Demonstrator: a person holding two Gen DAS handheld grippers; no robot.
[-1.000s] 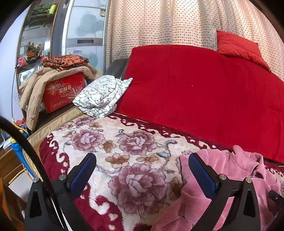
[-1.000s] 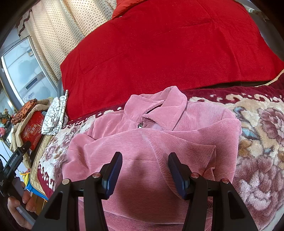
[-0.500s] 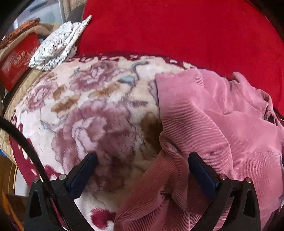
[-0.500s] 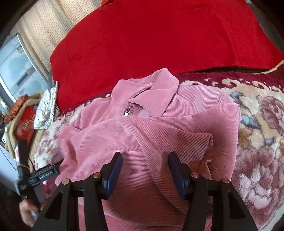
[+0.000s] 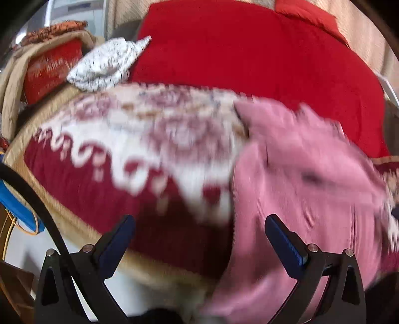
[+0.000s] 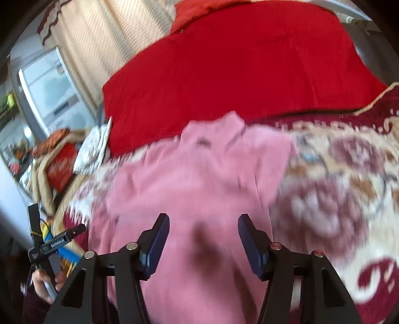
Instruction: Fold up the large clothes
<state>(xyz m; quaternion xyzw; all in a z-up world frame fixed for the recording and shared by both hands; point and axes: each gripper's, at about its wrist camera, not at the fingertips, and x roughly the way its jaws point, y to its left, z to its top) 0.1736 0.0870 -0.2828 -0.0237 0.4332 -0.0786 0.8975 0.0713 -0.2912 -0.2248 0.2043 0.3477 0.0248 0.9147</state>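
Observation:
A pink corduroy jacket (image 6: 199, 179) lies partly folded on the floral blanket (image 6: 349, 199), collar toward the red quilt. In the left wrist view the jacket (image 5: 306, 189) fills the right half, hanging over the bed's front edge. My left gripper (image 5: 199, 224) is open above the blanket's dark red border, its right finger over the jacket's edge, nothing between the jaws. My right gripper (image 6: 203, 224) hovers above the jacket's lower part, jaws opening, pads apart from the cloth. The left gripper also shows at the far left in the right wrist view, held by a hand (image 6: 40, 281). Both views are blurred.
A red quilt (image 5: 249, 54) covers the back of the bed, with a red pillow (image 5: 306, 15) behind it. A folded white patterned cloth (image 5: 107, 62) lies at the left corner. A red box (image 5: 49, 67) draped with a beige coat stands beside the bed. Dotted curtains hang behind.
My left gripper pulled back and down toward the bed's front edge, so the jacket sits farther off. My right gripper drew back from the jacket and its jaws widened slightly.

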